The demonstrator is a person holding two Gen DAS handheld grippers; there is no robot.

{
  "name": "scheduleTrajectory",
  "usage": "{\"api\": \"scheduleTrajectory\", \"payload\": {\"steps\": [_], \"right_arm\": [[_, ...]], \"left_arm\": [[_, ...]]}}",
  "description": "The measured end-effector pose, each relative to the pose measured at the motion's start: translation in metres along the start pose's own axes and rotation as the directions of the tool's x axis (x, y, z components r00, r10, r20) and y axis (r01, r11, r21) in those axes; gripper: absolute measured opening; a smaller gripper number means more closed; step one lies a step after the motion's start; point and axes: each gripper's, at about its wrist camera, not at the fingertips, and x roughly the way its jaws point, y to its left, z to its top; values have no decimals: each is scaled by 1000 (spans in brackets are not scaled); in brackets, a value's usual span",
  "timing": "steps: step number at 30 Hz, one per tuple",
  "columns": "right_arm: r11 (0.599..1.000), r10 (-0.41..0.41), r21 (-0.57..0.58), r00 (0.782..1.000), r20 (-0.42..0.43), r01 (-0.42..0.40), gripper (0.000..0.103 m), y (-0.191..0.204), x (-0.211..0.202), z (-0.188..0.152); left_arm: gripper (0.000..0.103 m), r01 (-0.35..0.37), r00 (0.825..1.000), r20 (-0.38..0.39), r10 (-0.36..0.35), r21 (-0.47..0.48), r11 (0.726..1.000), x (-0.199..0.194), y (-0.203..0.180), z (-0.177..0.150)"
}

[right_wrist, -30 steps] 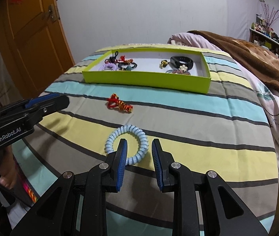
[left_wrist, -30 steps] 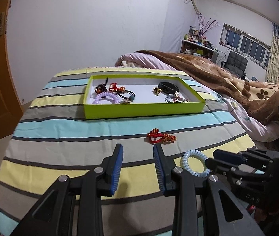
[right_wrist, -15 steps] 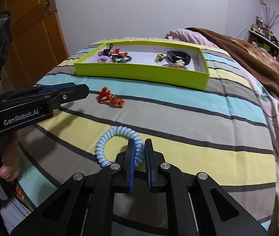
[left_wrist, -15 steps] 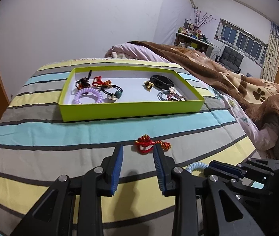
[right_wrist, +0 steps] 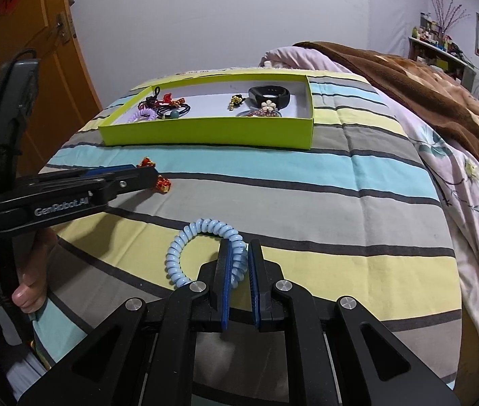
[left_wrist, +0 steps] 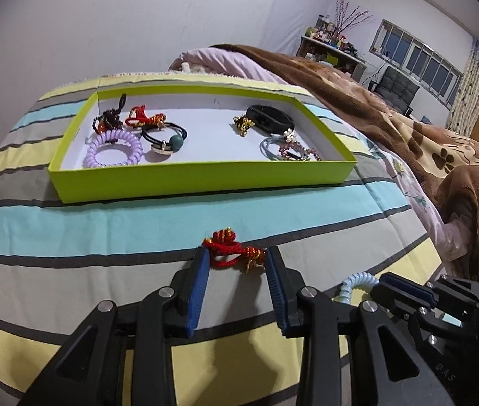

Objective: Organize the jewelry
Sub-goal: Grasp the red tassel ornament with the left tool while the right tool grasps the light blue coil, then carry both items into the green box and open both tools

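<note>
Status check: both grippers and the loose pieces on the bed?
Right gripper shut on blue coil tie. Left gripper open, straddling red knot bracelet. Green tray path clear.

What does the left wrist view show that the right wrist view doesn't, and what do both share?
Only the left wrist view: the red knotted cord seen whole between the open left gripper's fingers, untouched by the pads, plus the window wall and a dark chair.

Only the right wrist view: the right gripper shut on the pale blue coil hair tie, the orange door, and a hand holding the left gripper's handle.

Both: the green tray of jewelry, the striped bedspread and the brown blanket.
</note>
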Motion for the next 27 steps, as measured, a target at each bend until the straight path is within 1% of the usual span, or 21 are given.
{"api": "scheduleTrajectory", "payload": {"steps": [8,10,11,12,15,18,23,27], "right_arm": [[1000,9,8,1000,5,-9,10,-2,-1,-1],[1000,8,8,1000,7,-9,10,-2,-2,-1],[1000,8,9,1000,8,-9,10,-3,-3,-1],[1000,8,10,1000,8,-8,10,-3,-3,-1],[1000,6,13,1000,11,-6,10,-5,-5,-1],[1000,4,19,1000,20,-4,10,-6,-9,-1],[1000,0,27,999,51,-1,10,-8,-19,3],[1000,1,31,997,79,-3,10,-8,-29,8]], "left_arm": [[36,-72,997,-14,73,13,997,10,-8,9],[29,-75,997,-10,75,20,997,12,-11,11],[22,-74,997,-8,74,23,997,12,-12,11],[18,-82,997,-6,82,24,996,12,-12,11],[13,-77,997,1,77,23,997,9,-12,9],[10,-54,998,19,53,17,998,0,-11,6],[10,-56,996,72,52,50,997,-25,-14,-1],[10,-47,993,110,42,43,998,-47,-12,-5]]}}
